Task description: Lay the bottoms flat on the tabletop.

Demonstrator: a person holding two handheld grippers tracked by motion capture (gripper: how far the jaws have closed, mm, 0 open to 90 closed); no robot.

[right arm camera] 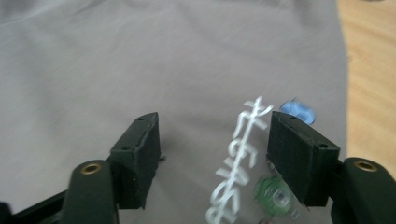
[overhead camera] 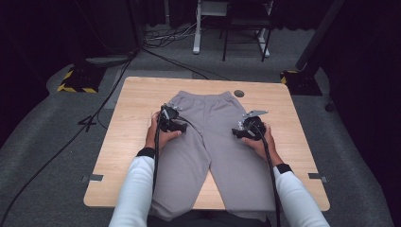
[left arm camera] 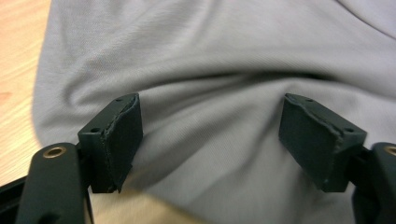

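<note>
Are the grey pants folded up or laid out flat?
Laid out flat. The grey pants lie spread on the table, waistband at the far end, both legs apart and running toward the person, hanging over the near edge.

Grey carpeted floor (overhead camera: 52, 142), trailing black cables (overhead camera: 71, 137), dark curtained surroundings beyond.

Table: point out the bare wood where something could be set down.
Bare table lies in a strip left of the grey trousers, a narrower strip to their right, and a band beyond the waistband. The middle is crowded: the trousers cover it, with the left gripper and right gripper over them.
</note>
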